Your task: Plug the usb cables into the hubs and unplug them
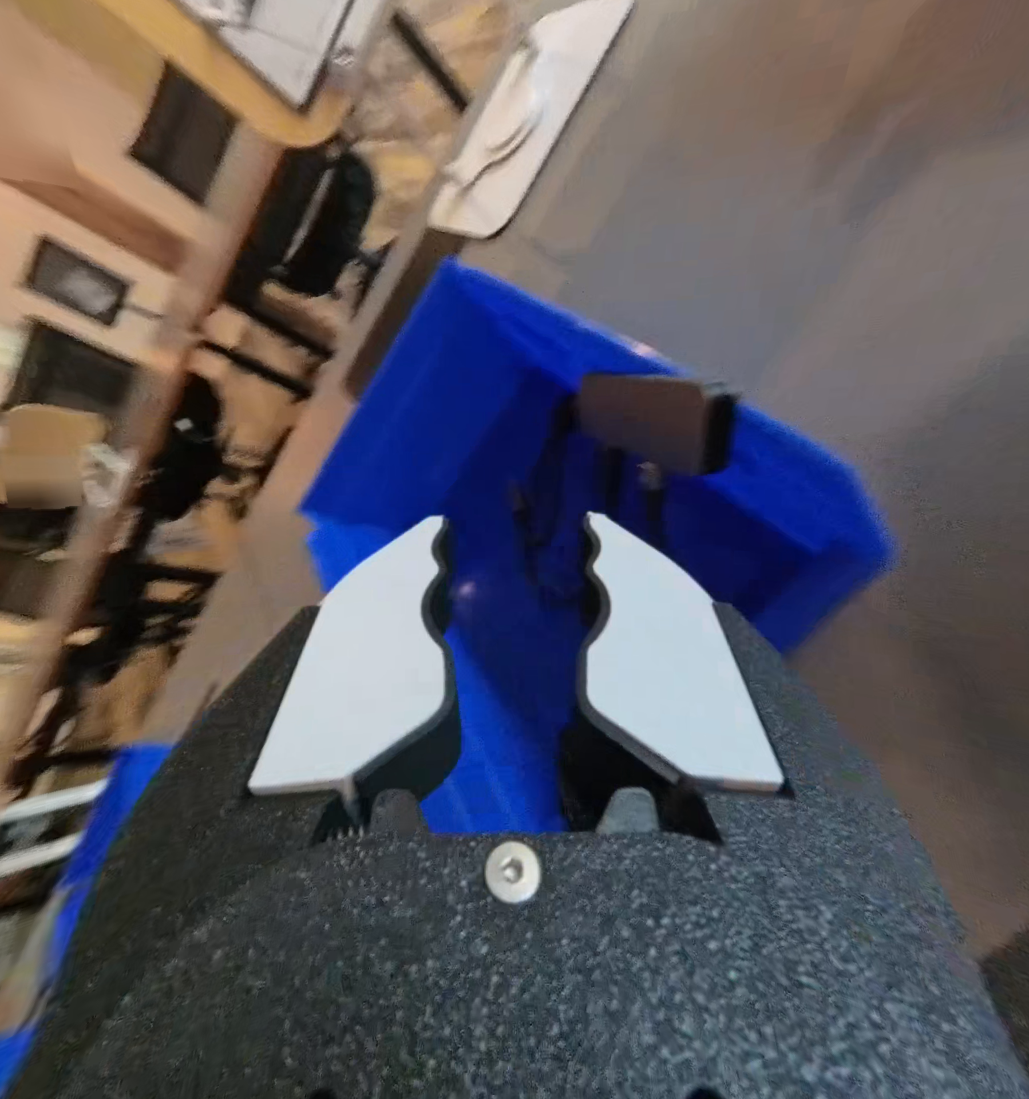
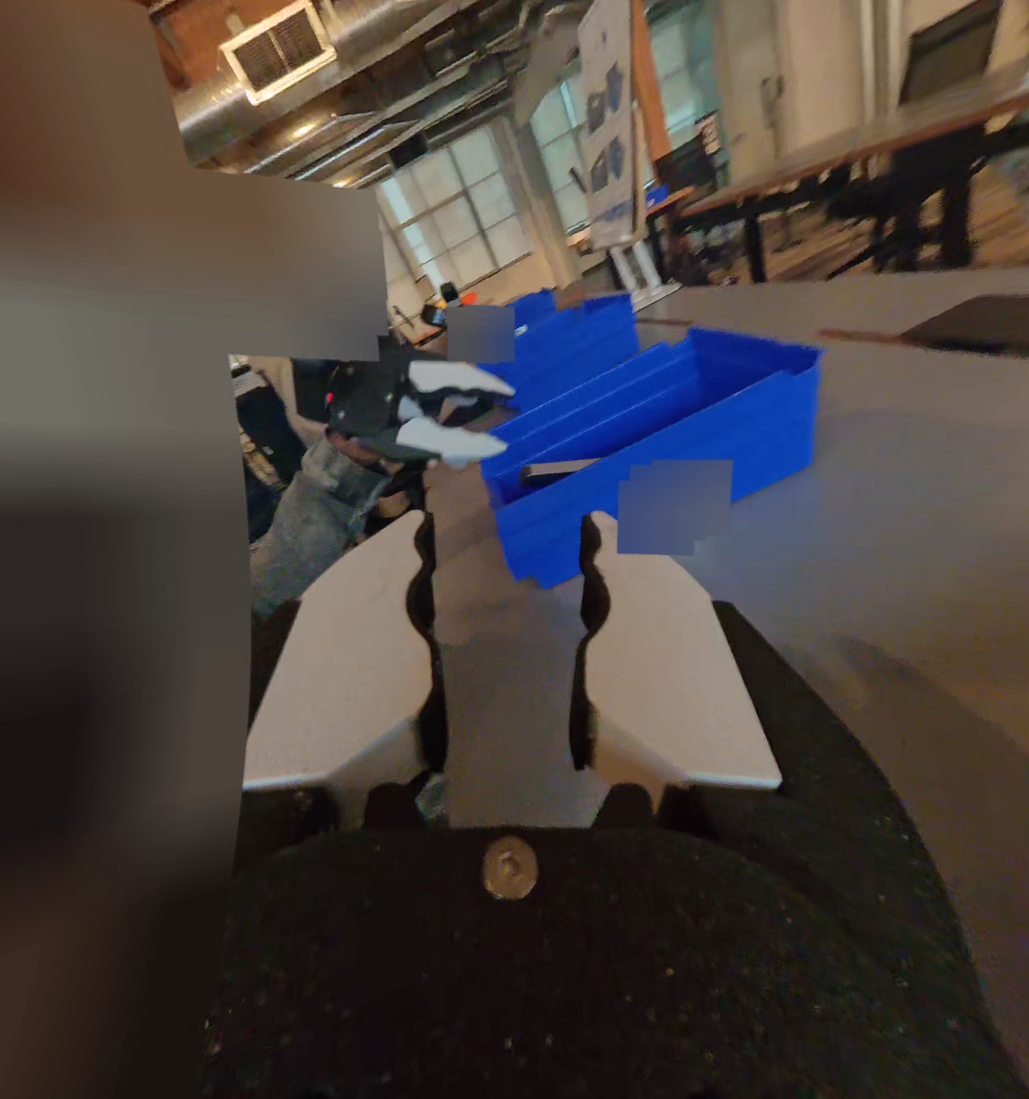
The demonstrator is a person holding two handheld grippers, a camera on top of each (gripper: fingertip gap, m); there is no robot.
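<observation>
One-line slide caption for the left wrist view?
Open left gripper poised above a blue bin holding a grey hub and dark cables; motion-blurred.

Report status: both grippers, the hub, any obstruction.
Left gripper open, empty, over the blue bin. Right gripper open, empty, above the table. Grey hub in the bin, dark cables beside it, blurred. No obstruction seen.

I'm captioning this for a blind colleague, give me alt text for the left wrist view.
The open left gripper, holding nothing, points into a blue bin on a grey table. A grey hub with dark cables lies in the bin; the room behind is motion-blurred.
</observation>
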